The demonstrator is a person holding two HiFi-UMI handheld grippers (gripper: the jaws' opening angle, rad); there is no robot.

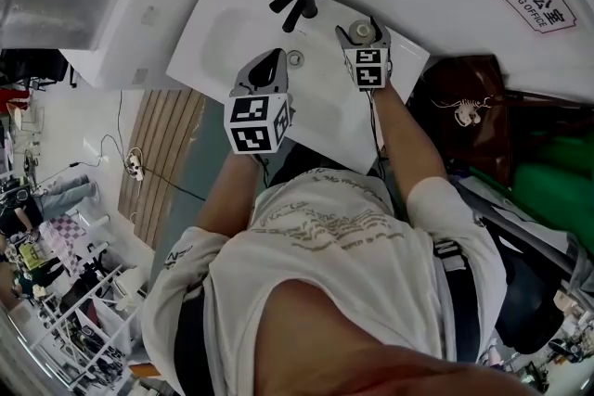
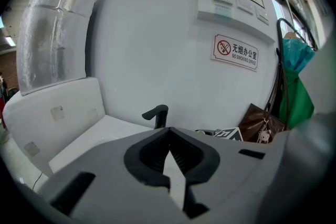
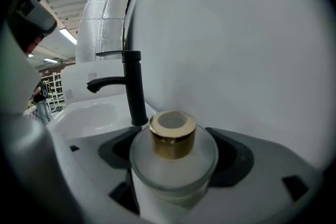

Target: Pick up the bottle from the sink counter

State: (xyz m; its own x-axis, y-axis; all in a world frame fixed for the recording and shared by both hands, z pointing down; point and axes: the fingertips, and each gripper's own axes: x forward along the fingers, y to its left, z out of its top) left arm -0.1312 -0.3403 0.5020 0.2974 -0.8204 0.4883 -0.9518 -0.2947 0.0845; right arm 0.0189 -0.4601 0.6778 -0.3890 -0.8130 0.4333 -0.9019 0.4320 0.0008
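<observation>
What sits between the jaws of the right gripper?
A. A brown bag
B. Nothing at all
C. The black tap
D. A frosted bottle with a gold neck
D: in the right gripper view, the bottle fills the gap of the right gripper, with a jaw against each side, and the tap stands apart behind it.

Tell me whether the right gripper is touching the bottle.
Touching. The right gripper is closed on the bottle; its own view shows both jaws against it.
</observation>
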